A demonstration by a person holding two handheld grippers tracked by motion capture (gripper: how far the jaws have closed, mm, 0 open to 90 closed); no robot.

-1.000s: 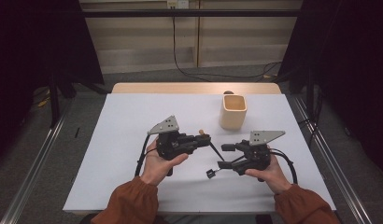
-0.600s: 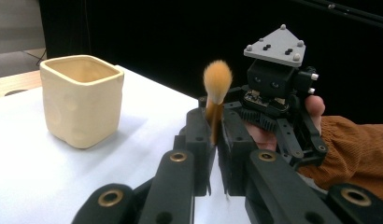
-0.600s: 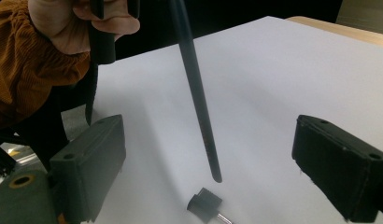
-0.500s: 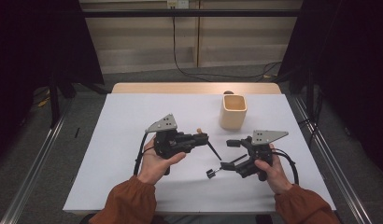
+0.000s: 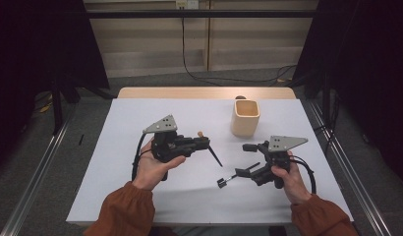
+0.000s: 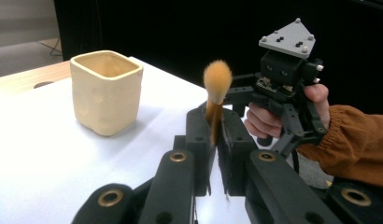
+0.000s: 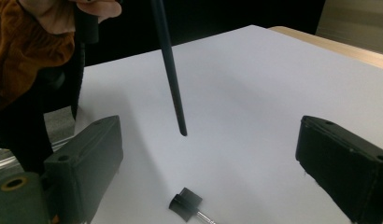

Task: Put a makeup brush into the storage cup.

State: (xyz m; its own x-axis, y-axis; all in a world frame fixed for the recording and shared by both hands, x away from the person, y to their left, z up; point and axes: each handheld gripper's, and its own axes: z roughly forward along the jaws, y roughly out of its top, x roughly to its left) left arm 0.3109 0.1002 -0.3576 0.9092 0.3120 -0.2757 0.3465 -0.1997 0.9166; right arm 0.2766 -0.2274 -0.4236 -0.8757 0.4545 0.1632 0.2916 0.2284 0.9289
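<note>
Orange-tipped brush pinched in left hand-held gripper, right hand-held gripper wide apart, over open white table mid-surface.

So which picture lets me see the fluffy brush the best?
The left gripper view: the brush stands up close, its orange tuft above the shut jaws of the left gripper. The high view shows a tiny tuft and dark handle pointing down. The right gripper view shows the dark handle.

Beige square cup upright on white table, far right; black cable on floor behind
</note>
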